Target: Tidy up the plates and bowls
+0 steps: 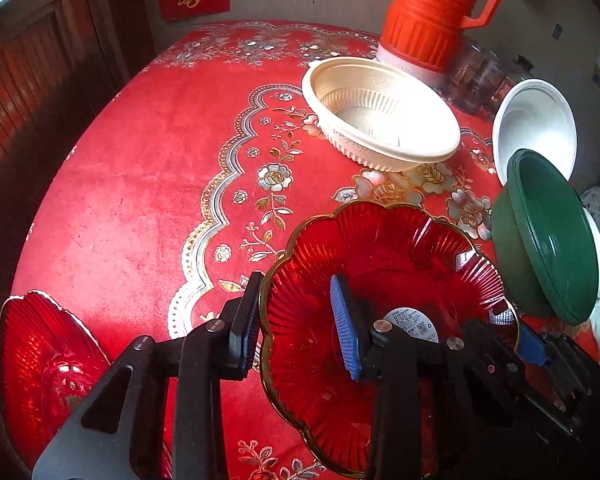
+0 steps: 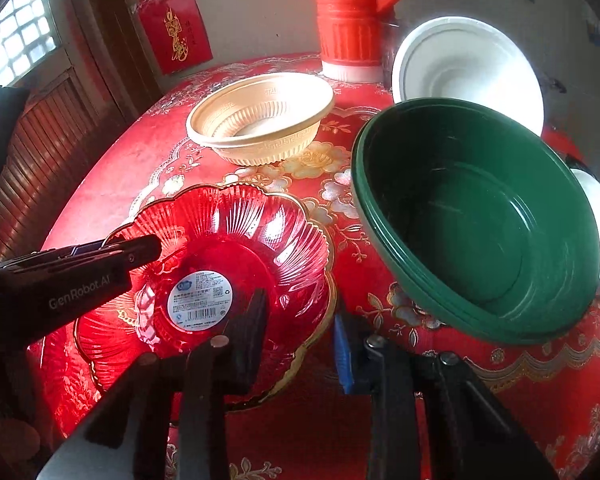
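- Left wrist view: your left gripper (image 1: 302, 322) straddles the near-left rim of the red glass plate (image 1: 384, 280). The black finger (image 1: 247, 328) sits outside the scalloped gold edge, the blue-padded finger (image 1: 346, 326) inside the dish, and the rim runs between them. The jaws stand narrow around that rim, but you cannot tell whether both pads truly press it.
- Right wrist view: your right gripper (image 2: 300, 340) takes the same plate (image 2: 236, 240) at its 5 o'clock edge. Its black finger (image 2: 252, 336) lies over the inside of the dish, the blue pad (image 2: 343, 352) outside the rim. Again the gap is small, with the rim in it; firm contact is not clear.
- The plate's round label (image 2: 200, 299) lies between the two grippers.
- From the right wrist, the green bowl (image 2: 480, 216) is at 2 o'clock of the plate, tilted, with the white bowl (image 2: 468, 68) behind it at 1 o'clock.
- The cream bowl (image 2: 260, 120) stands at 12 o'clock on the red tablecloth (image 2: 112, 184), apart from the plate, with the orange thermos (image 2: 352, 16) behind it.
- From the left wrist, a second red plate (image 1: 48, 360) lies at 9 o'clock, well apart.
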Motion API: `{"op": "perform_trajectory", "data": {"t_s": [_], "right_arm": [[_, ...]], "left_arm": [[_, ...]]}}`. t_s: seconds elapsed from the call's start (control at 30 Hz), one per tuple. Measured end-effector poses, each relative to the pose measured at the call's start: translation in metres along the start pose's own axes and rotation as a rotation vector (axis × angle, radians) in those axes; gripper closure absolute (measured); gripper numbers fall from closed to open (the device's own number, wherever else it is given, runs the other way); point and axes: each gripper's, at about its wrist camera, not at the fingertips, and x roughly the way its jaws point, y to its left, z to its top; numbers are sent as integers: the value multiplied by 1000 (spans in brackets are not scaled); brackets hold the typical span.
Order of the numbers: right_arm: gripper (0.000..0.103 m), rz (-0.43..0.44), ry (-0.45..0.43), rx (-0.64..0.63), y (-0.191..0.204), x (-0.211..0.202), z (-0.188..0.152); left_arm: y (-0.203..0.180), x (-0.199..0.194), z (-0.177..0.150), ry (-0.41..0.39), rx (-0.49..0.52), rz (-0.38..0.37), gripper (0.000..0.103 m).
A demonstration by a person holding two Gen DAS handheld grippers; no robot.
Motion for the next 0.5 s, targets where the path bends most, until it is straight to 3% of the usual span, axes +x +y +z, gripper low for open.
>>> {"op": "perform_trajectory", "data": {"t_s": [0.5], "right_arm": [[73, -10, -26, -14, 1, -17, -7]], "left_arm": [[-7, -24, -11, -42, 17, -7, 69]]}}
